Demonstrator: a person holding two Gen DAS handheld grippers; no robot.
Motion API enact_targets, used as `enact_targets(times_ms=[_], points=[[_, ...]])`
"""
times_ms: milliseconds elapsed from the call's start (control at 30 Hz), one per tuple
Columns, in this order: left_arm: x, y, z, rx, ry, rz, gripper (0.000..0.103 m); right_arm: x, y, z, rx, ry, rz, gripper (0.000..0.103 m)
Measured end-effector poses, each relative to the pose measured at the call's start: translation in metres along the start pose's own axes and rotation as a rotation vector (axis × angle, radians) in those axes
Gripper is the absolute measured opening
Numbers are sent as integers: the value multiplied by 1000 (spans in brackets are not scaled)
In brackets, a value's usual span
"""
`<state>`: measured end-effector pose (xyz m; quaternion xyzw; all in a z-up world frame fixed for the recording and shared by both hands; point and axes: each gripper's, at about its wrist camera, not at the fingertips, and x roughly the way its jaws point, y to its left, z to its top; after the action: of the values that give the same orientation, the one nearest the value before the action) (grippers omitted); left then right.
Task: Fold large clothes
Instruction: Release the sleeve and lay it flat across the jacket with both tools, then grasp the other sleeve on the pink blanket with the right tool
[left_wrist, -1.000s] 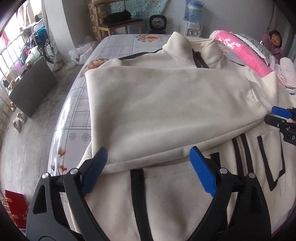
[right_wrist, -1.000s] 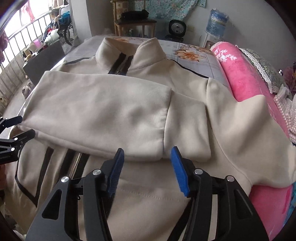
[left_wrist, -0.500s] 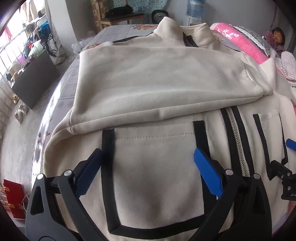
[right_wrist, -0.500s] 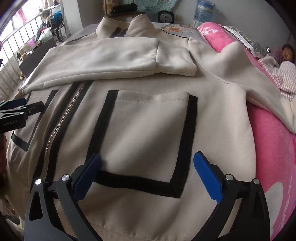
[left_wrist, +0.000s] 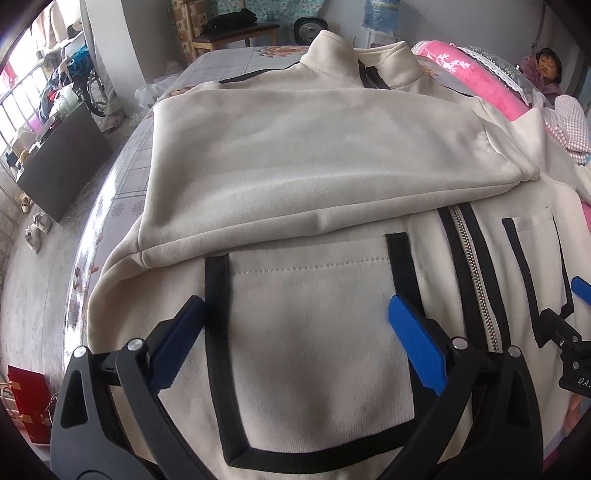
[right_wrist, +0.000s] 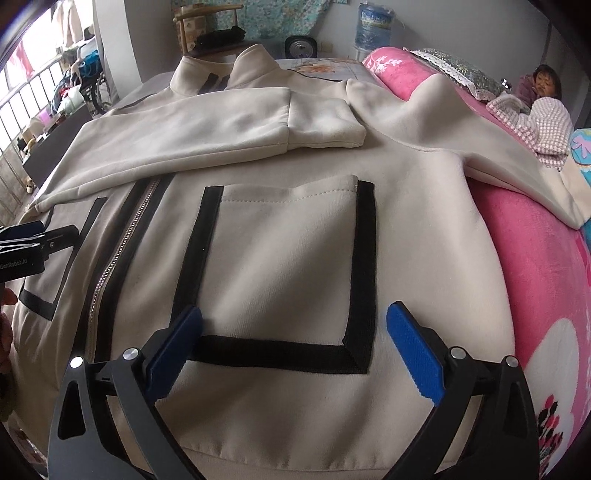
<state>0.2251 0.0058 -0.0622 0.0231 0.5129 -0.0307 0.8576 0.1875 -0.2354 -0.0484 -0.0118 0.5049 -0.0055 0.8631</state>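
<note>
Bedding with a floral print lies under the cream jacket, which fills the centre of both views, 1 sleeve folded across its chest. Its 2 black-trimmed patch pockets look flat; their contents cannot be seen. Left gripper and right gripper hover at lower frame over the pockets, jaws spread wide, holding nothing.

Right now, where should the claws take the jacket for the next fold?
Probably the bottom hem of the jacket, one claw under each pocket, coming from the near edge. One sleeve already lies folded across the chest, and the left claw and right claw hang open above the pockets.
</note>
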Motion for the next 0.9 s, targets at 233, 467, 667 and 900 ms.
enact_targets(times_ms=[233,467,667,900], points=[[2,0,2,1,17,-2,96,1,1,1,-5,0,-5,97],[3,1,5,4,32,-9,96,3,0,3,3,26,7,97],[-14,-3,17,19,67,16,96,3,-1,2,-2,23,16,97],[-37,-16,63,39,-95,25,96,4,-1,4,-33,35,41,98]])
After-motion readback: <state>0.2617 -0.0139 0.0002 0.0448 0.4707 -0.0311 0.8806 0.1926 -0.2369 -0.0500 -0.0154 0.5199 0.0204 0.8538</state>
